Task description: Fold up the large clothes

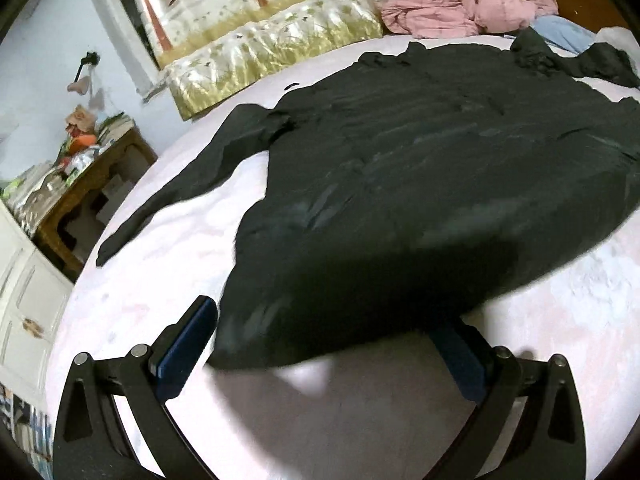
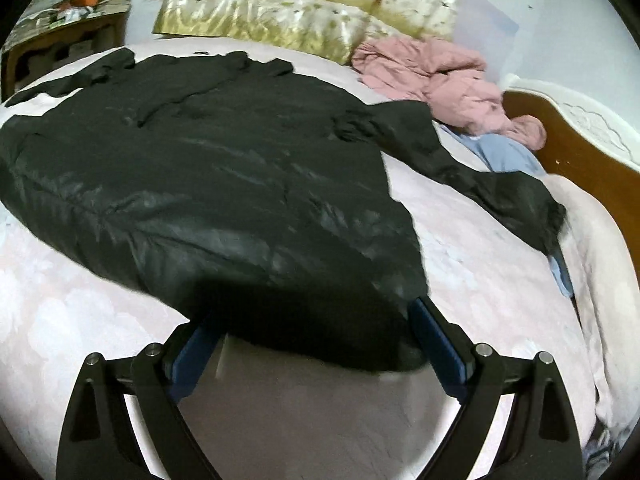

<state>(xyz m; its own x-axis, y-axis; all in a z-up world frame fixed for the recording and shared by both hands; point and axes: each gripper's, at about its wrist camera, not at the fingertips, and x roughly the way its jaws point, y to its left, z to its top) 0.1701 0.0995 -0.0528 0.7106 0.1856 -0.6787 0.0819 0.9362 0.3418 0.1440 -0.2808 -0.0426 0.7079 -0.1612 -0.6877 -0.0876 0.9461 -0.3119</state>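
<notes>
Left wrist: both claws gape around the black coat's (image 1: 400,168) hem at 6 o'clock; close your 2 grippers (image 1: 328,340) (image 2: 316,332) evenly, gathering every layer.

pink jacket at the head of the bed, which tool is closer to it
Right. The right tool sits at the black coat's hem corner on the side where the pink jacket lies; the left tool is at the opposite hem corner, farther away.

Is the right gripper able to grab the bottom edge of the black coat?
Probably yes. The right gripper is open, and the black coat has its near edge lying right between the fingers, with nothing in the way on the bed.
</notes>
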